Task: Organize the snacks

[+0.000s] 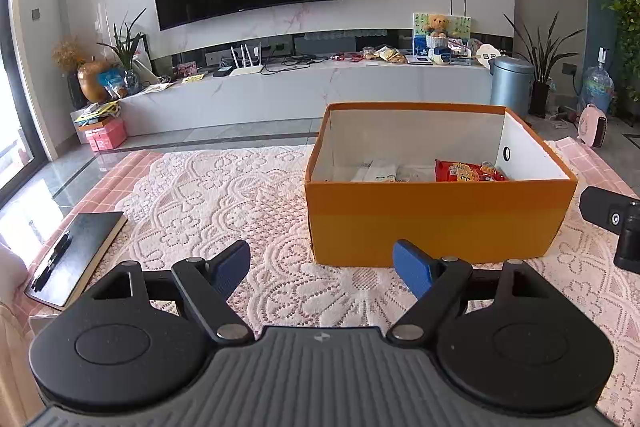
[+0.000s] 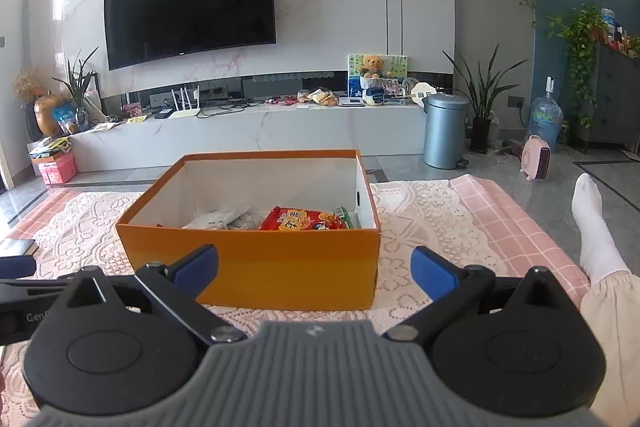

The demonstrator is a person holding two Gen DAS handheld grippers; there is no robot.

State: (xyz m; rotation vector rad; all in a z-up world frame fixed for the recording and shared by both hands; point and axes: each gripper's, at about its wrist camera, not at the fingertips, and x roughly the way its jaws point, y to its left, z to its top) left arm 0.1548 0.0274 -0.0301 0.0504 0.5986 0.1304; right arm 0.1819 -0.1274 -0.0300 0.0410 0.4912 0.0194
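Note:
An orange cardboard box with a white inside stands on the lace-covered table; it also shows in the right wrist view. Inside lie a red snack packet, also in the right wrist view, white and grey packets, and a green packet at the right wall. My left gripper is open and empty, just in front of the box's left front corner. My right gripper is open and empty, close before the box's front wall.
A black notebook with a pen lies at the table's left edge. The lace cloth covers a pink checked tablecloth. The other gripper's body shows at the right. A person's leg in a white sock is right of the table.

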